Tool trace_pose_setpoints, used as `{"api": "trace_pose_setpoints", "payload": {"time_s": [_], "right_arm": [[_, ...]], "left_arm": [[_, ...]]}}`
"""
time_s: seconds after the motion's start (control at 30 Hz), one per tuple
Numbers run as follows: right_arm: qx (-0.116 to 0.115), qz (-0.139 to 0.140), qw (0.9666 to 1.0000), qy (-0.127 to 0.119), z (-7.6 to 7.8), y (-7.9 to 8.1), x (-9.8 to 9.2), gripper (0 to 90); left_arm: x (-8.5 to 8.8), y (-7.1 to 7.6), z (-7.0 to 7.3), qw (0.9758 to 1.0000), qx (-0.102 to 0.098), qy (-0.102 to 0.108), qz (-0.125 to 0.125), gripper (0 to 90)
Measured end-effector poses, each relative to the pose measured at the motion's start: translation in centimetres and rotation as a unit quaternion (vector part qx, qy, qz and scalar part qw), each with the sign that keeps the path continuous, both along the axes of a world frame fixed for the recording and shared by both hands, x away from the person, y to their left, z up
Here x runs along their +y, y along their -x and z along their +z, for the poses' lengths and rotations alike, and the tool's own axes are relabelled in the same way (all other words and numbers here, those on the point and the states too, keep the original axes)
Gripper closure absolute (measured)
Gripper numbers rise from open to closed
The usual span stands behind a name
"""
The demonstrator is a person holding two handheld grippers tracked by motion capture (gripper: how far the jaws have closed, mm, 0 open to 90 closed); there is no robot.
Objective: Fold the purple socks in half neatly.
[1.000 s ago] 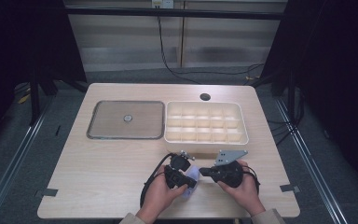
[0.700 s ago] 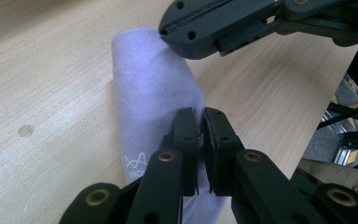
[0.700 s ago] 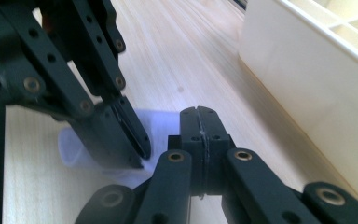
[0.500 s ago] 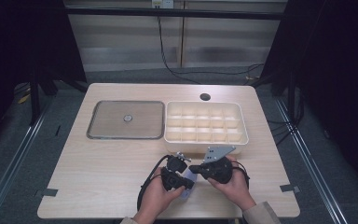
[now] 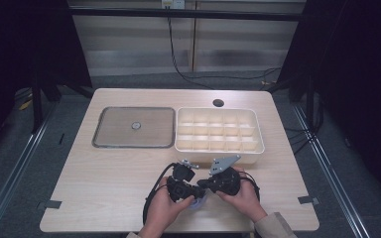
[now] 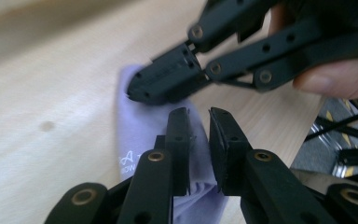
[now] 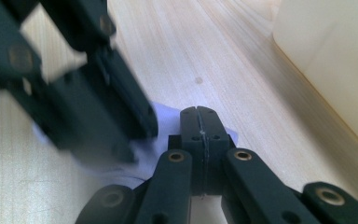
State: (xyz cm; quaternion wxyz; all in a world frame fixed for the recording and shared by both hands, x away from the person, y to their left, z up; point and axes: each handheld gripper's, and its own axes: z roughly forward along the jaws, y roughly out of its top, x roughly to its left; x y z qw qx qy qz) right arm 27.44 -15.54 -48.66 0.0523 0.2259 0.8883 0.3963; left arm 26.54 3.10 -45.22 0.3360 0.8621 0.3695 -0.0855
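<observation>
From above, both grippers meet over a pale purple cloth (image 5: 197,202) at the table's (image 5: 104,173) near edge.

In the left gripper view, the left gripper (image 6: 198,122) has just been parting, cloth beneath its jaws, unpinched.

In the right gripper view, the right gripper (image 7: 199,116) is clenched, its tip over the cloth; whether fabric is caught, I cannot tell.

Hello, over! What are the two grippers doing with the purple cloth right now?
Left gripper just opening, a narrow gap over the purple cloth. Right gripper shut, tip at the cloth. Cloth lies on the table. Nothing in the way; white divider box behind, apart.
</observation>
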Motion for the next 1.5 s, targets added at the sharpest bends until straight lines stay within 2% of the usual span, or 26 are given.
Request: {"api": "trace_pose_setpoints", "payload": {"time_s": [0.03, 0.17, 0.4, 0.47, 0.53, 0.57, 0.63, 0.7, 0.87, 0.97, 1.23, 1.37, 1.47, 1.5], "right_arm": [[0.0, 0.003, 1.0, 0.001, 0.0, 0.0, 0.0, 90.0], [0.002, 0.003, 1.0, -0.001, -0.1, 0.0, 0.0, 90.0], [0.002, 0.004, 1.0, 0.001, -0.1, 0.1, 0.1, 90.0], [0.002, 0.003, 1.0, 0.001, -0.1, 0.1, 0.1, 90.0], [0.003, 0.002, 1.0, 0.0, -0.1, 0.1, 0.1, 90.0], [0.002, 0.003, 1.0, 0.0, -0.1, 0.1, 0.1, 90.0], [0.001, 0.004, 1.0, 0.002, -0.1, 0.1, 0.1, 90.0], [0.001, 0.005, 1.0, 0.002, -0.1, 0.1, 0.1, 90.0], [-0.003, 0.003, 1.0, 0.001, -0.2, 0.1, 0.2, 90.0], [-0.008, 0.002, 1.0, 0.003, -0.2, 0.0, 0.2, 90.0], [-0.018, 0.002, 0.9998, 0.011, 0.0, 0.1, 0.3, 90.0], [-0.008, -0.008, 0.9999, -0.011, 0.7, 0.3, -0.3, 90.0], [-0.008, -0.006, 0.9999, -0.009, 0.9, 0.6, -0.5, 90.0], [-0.008, -0.004, 1.0, -0.001, 0.9, 0.7, -0.5, 90.0]], "left_arm": [[0.1, 0.0, 0.1, 1.0, 0.0, 0.003, 0.008, 78.2], [0.6, 0.1, 0.1, 1.0, -0.001, -0.007, 0.003, 79.1], [1.7, 0.1, 0.9, 0.9997, -0.008, 0.005, 0.02, 79.1], [1.7, 0.0, 0.9, 0.9997, -0.004, 0.006, 0.023, 79.0], [1.6, -0.1, 0.5, 0.9998, 0.01, -0.004, 0.018, 78.9], [1.4, 0.0, 0.1, 0.9997, 0.021, -0.012, 0.007, 78.6], [1.0, 0.3, -0.5, 0.9992, 0.026, -0.031, -0.004, 78.3], [0.7, 0.6, -1.1, 0.9989, 0.023, -0.04, -0.01, 78.4], [0.4, 1.0, -1.3, 0.9989, 0.002, -0.046, -0.012, 79.3], [0.4, 1.1, -1.5, 0.9992, -0.001, -0.039, -0.009, 80.0], [0.2, 1.2, -1.6, 0.9992, -0.01, -0.039, 0.0, 81.1], [0.0, 1.1, -1.7, 0.9992, -0.02, -0.035, 0.008, 81.6], [-0.4, 1.3, -1.8, 0.9991, -0.029, -0.027, 0.017, 81.6], [-0.5, 1.3, -1.8, 0.9991, -0.03, -0.025, 0.018, 81.6]]}}
